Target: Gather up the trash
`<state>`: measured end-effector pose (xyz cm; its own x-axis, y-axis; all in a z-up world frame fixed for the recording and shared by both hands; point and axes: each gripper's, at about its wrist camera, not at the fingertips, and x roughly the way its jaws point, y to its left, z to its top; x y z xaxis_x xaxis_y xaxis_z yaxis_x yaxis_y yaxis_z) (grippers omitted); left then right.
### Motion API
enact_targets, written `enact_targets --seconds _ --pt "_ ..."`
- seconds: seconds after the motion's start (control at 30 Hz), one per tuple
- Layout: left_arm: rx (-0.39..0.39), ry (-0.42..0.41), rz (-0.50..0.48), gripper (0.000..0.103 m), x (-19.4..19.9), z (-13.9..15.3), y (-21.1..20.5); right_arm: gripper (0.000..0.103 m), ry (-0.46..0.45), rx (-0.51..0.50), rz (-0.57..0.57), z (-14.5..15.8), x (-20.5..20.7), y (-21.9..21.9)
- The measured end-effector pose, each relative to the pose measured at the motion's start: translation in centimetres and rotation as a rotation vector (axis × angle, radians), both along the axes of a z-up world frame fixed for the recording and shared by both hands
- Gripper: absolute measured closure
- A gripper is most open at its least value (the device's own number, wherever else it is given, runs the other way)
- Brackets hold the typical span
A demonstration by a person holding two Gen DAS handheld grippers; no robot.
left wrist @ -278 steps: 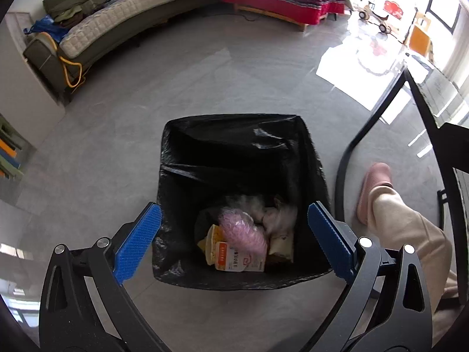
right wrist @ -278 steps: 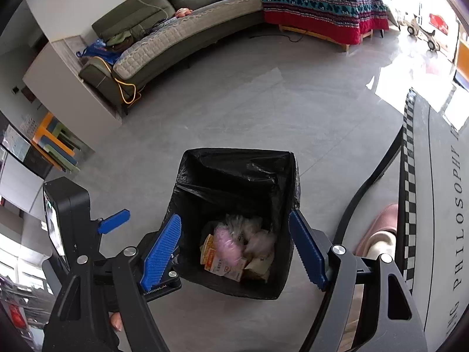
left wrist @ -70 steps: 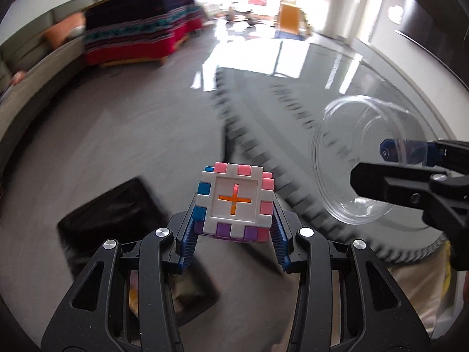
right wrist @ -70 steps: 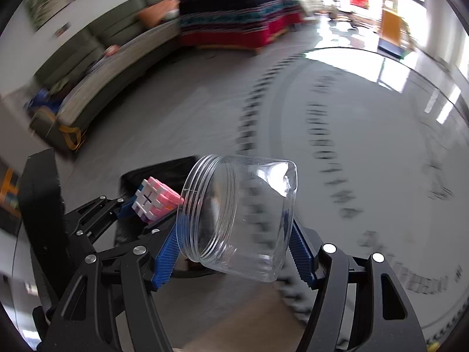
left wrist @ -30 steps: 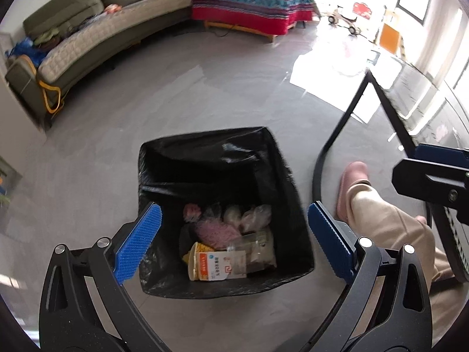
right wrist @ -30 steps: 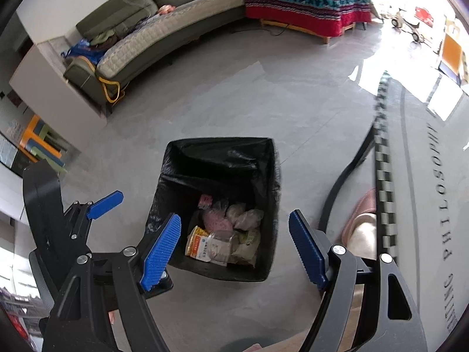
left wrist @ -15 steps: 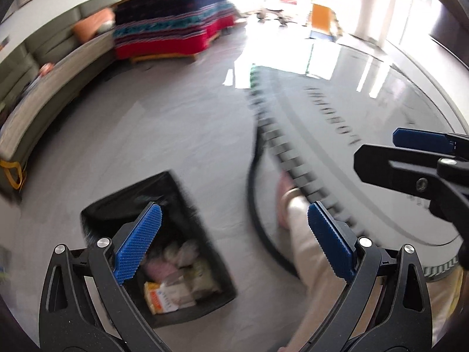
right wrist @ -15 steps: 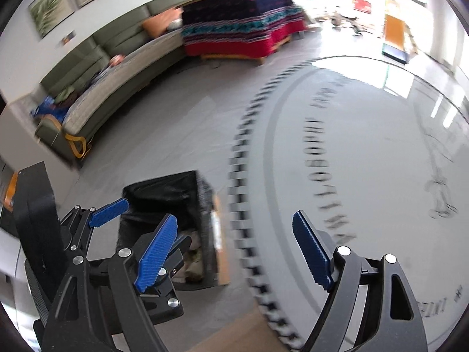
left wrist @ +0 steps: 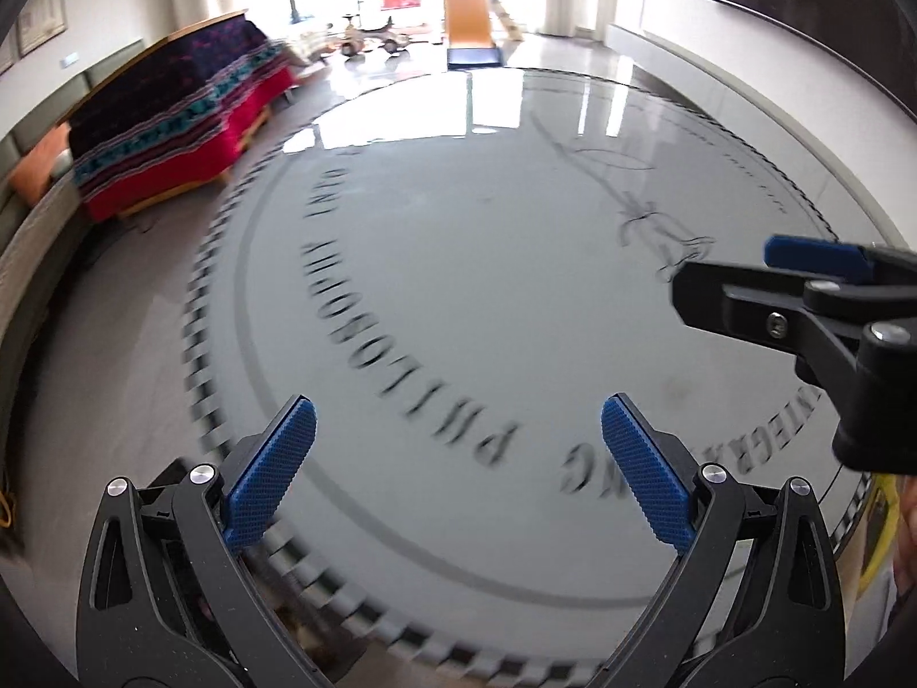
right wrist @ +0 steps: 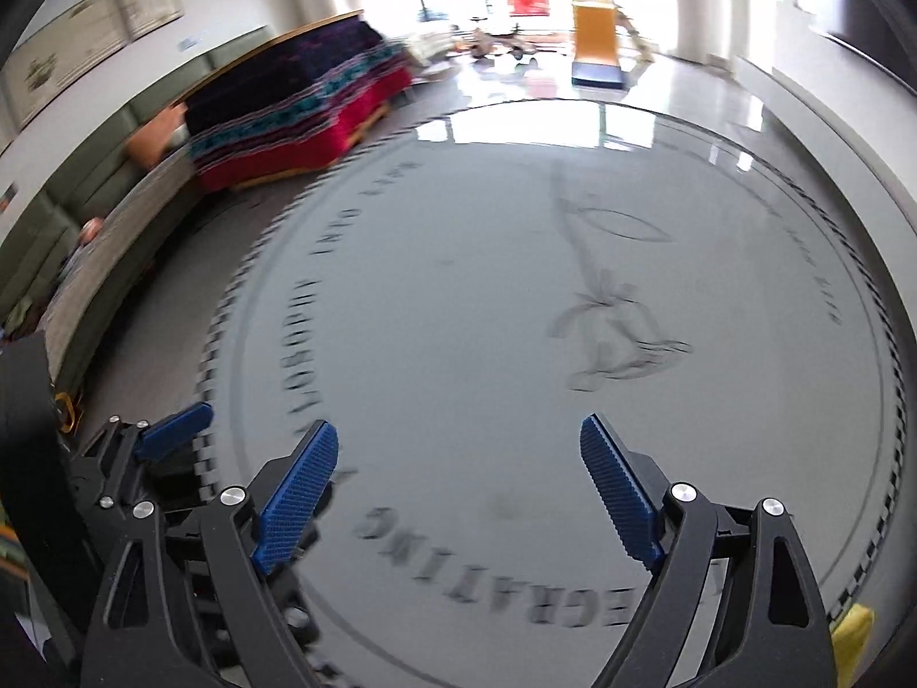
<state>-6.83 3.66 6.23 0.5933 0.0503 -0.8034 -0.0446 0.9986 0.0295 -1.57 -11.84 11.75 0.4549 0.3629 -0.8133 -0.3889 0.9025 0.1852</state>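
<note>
1. The left hand-held gripper (left wrist: 458, 461) hangs over a big round bench (left wrist: 487, 264). Its two blue pads stand wide apart, with nothing between them.
2. The right hand-held gripper (right wrist: 458, 490) hangs over the same bench. Its jaws have just been opening, and now they stand wide. Nothing is between them.
3. In the left wrist view, the right hand-held gripper (left wrist: 814, 286) pokes in from the right side, seen side-on. In the right wrist view, the left hand-held gripper (right wrist: 172, 430) shows at the lower left.
4. The bench top is grey and shiny. It has dark letters in a curve, a thin line drawing (right wrist: 613, 332) near the middle, and a black-and-white checked rim (left wrist: 200, 309).
5. The only thing on the bench that may be trash is something small and yellow (right wrist: 851, 633) at the near right edge, just beside the right hand-held gripper's arm. It is too blurred to tell what it is. The same yellow thing (left wrist: 877, 527) shows at the right edge in the left wrist view.
6. A dark shape (left wrist: 172, 473) shows on the floor behind the left pad, but it is too hidden to name.
7. Far off stand a low bed (right wrist: 298, 109) with a red and dark striped cover, a long green sofa (right wrist: 51, 241) by the wall, and an orange slide (left wrist: 467, 28) near bright windows.
</note>
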Motion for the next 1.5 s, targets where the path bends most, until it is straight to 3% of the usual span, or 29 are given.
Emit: enact_targets --seconds 0.23,0.5,0.7,0.9,1.07,1.5 --pt "-0.02 0.0 -0.043 0.006 3.5 -1.3 -2.8 0.016 0.021 -0.019 -0.139 -3.6 2.8 -6.5" --pt "-0.039 0.015 -0.03 0.006 6.8 -3.5 -3.9 0.016 -0.015 -0.067 -0.217 -7.1 5.0 -10.1" --pt "-0.04 0.015 -0.003 0.006 7.9 -4.5 -3.6 0.016 -0.014 -0.081 -0.221 -8.7 6.0 -10.0" --pt "-0.027 0.022 0.014 0.006 8.6 -5.3 -3.4 0.012 -0.074 -0.162 -0.195 -9.4 5.8 -8.7" --pt "-0.028 0.027 0.024 0.006 8.7 -5.4 -3.7 0.003 -0.07 -0.136 -0.21 -9.5 6.2 -9.4" --pt "-0.018 0.032 0.023 0.006 8.7 -5.4 -4.4 0.003 -0.071 -0.158 -0.209 -9.6 5.9 -9.4"
